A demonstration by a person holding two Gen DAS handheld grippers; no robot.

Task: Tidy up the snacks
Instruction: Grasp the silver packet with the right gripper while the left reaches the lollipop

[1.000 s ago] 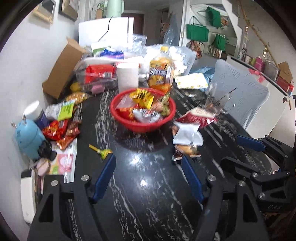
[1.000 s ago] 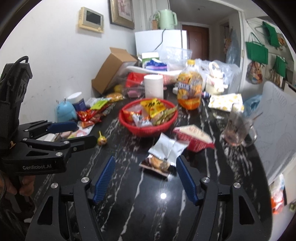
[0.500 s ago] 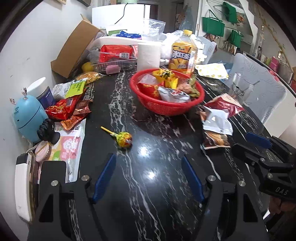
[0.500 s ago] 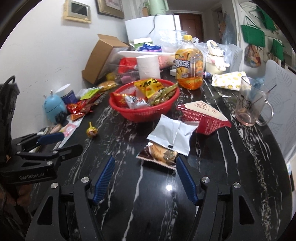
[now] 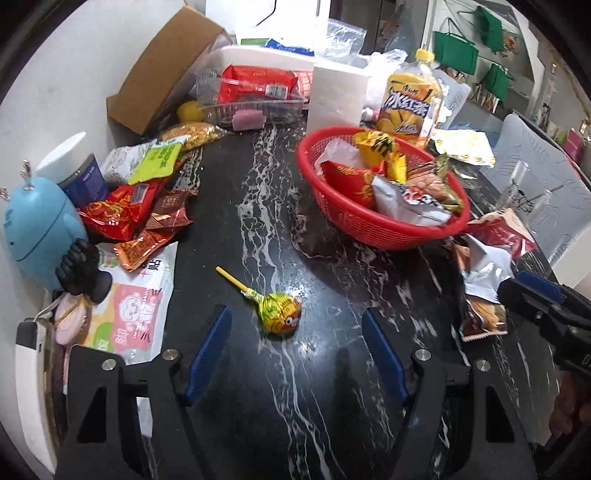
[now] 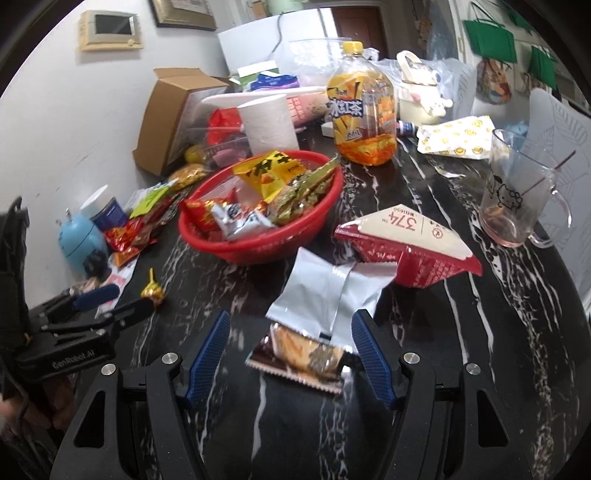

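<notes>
Jaws apart on my left gripper (image 5: 295,334), lollipop (image 5: 279,313) between; right gripper (image 6: 290,341) opening over a brown snack packet (image 6: 301,356).
Both tilt down at the black marble table (image 5: 258,192), near the red basket (image 5: 373,225).

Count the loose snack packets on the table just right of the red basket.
3: a red triangular packet nearest the glass mug, a silver packet beside it, a brown packet nearest the right gripper. More may be hidden.

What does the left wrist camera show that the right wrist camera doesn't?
Only the left wrist view: the pink cartoon packet beside the blue gadget, and the white device at the table edge.
Only the right wrist view: the whole triangular red pack, the wall panel.
Both: red basket, lollipop, tea bottle, paper roll, both open grippers.
</notes>
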